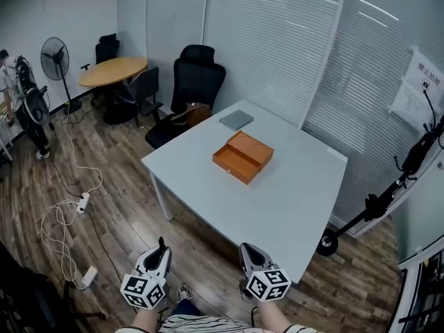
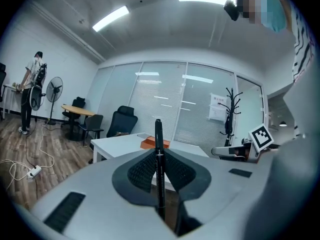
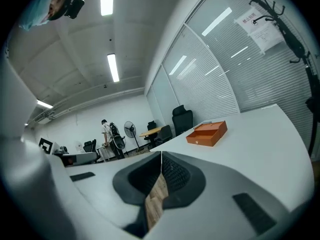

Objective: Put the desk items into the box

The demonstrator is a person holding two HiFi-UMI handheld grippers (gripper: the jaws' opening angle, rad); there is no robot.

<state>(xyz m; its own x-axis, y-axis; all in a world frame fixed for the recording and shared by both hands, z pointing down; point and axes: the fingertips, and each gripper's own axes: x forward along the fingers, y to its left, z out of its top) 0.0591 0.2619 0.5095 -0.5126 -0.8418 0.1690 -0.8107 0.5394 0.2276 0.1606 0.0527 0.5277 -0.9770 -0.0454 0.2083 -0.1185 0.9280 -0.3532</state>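
I can see one printed notice: a white paper sheet (image 1: 420,82) on the glass wall (image 1: 368,116), upper right of the head view. Its heading is in Chinese characters, too small for me to read. The left gripper (image 1: 162,243) and right gripper (image 1: 244,248) cubes bear black-and-white square coded markers.

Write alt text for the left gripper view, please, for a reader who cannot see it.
The left gripper is shut on a black pen that stands upright between its jaws. Beyond it, a white table carries an orange box.
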